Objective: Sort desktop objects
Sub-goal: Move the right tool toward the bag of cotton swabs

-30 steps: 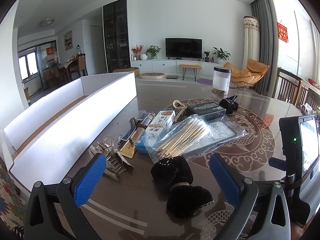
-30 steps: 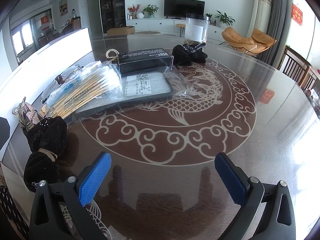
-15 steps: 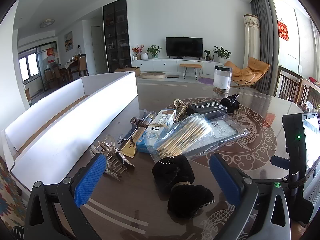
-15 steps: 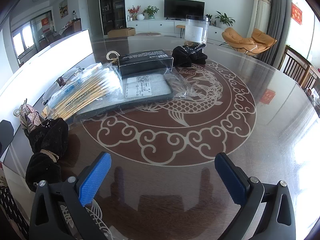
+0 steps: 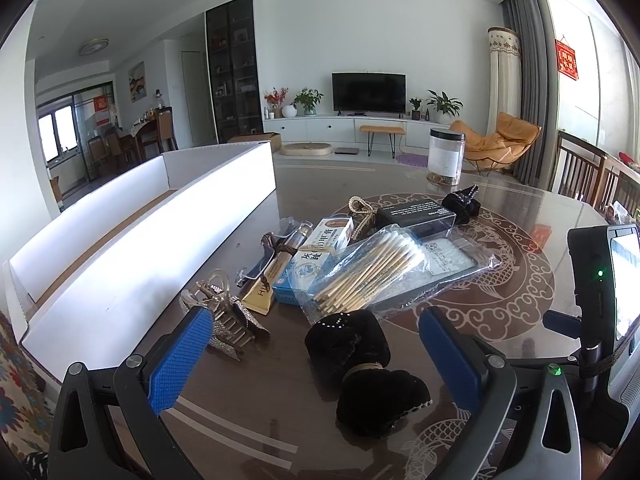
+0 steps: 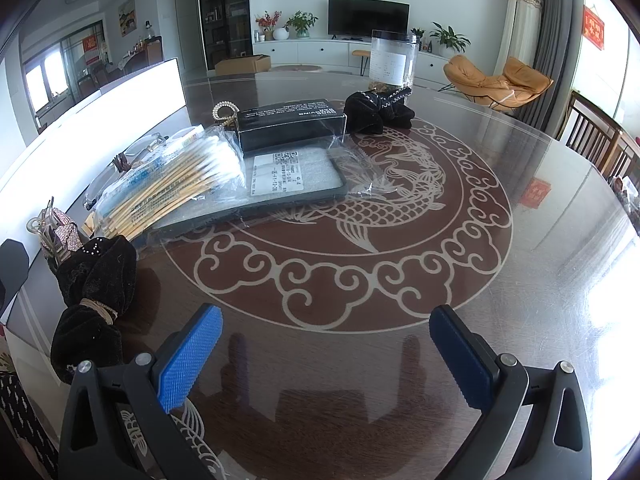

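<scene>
While both cameras look forward across the same round table, we record:

Surface: dark glossy surface (image 6: 540, 240) with a pale dragon-and-cloud medallion; it reflects the window light on the right.

Room: living room behind, with a wall television (image 5: 368, 91), potted plants on a white cabinet, an orange lounge chair (image 6: 498, 80) and grey curtains.

Left hand-held gripper (image 5: 316, 356): released, blue pads spread wide, nothing between them; we see it hovering just above the near black velvet hair bow (image 5: 360, 364).

Right hand-held gripper (image 6: 326, 360): released, blue pads wide apart over bare surface, holding nothing.

Objects to sort: clustered left of the medallion's centre. A bag of cotton swabs (image 5: 368, 270) lies partly over a flat grey item in a clear sleeve (image 6: 296, 172); a black box (image 6: 290, 122) sits just behind it, a second black hair bow (image 6: 378, 110) beside the box, a clear jar (image 6: 394, 60) farther back.

Left view only: long white open box (image 5: 140, 248) along the left edge of the surface; blue-and-white carton (image 5: 316, 258), a gold tube, a rhinestone hair claw (image 5: 224, 316) near the left pad, and a dark device with a green light (image 5: 600, 276) at the right.

Right view only: the broad bare right half of the surface and a small red reflection (image 6: 536, 194) on it.
</scene>
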`<state>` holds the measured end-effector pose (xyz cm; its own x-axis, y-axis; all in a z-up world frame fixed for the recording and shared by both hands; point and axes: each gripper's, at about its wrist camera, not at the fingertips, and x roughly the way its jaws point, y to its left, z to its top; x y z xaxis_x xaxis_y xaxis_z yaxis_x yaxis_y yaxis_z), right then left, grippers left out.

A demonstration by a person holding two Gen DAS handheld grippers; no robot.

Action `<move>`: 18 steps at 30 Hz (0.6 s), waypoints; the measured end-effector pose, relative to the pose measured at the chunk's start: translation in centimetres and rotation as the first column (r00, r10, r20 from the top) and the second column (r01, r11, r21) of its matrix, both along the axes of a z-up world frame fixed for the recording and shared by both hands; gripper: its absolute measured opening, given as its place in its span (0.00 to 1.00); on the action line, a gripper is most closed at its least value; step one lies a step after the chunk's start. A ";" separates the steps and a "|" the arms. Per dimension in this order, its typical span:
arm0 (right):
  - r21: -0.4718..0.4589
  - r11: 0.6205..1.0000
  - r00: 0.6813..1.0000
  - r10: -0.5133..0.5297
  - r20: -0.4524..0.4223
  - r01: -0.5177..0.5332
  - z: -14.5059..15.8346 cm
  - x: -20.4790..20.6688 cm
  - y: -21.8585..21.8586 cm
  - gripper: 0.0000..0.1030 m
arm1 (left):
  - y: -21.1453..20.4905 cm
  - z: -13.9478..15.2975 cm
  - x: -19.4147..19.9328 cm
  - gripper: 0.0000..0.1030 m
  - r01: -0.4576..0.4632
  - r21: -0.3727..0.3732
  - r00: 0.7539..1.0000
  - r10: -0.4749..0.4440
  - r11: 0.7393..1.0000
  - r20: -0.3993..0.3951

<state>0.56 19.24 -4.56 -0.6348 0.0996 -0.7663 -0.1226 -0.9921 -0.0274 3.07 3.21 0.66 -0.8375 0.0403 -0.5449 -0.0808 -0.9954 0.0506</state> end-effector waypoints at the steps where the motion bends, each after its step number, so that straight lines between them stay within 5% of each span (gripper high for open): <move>1: 0.000 1.000 1.000 0.000 0.000 0.000 0.0 0.0 0.0 1.00 | 0.0 0.0 0.0 1.00 0.000 0.000 1.000 0.000 1.000 0.000; 8: -0.001 1.000 1.000 0.001 0.002 -0.001 0.0 0.0 0.0 1.00 | -0.2 -0.4 -0.4 1.00 -0.011 -0.001 1.000 0.011 1.000 0.022; 18: -0.002 1.000 1.000 0.003 0.006 -0.003 -0.2 -0.1 -0.1 1.00 | -1.5 -2.3 -2.3 1.00 -0.056 0.045 0.985 0.048 0.997 0.163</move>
<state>0.49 19.17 -4.74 -0.6302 0.0955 -0.7705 -0.1190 -0.9926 -0.0257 0.72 1.71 -1.64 -0.7400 0.0291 -0.6720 -0.0316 -0.9995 -0.0084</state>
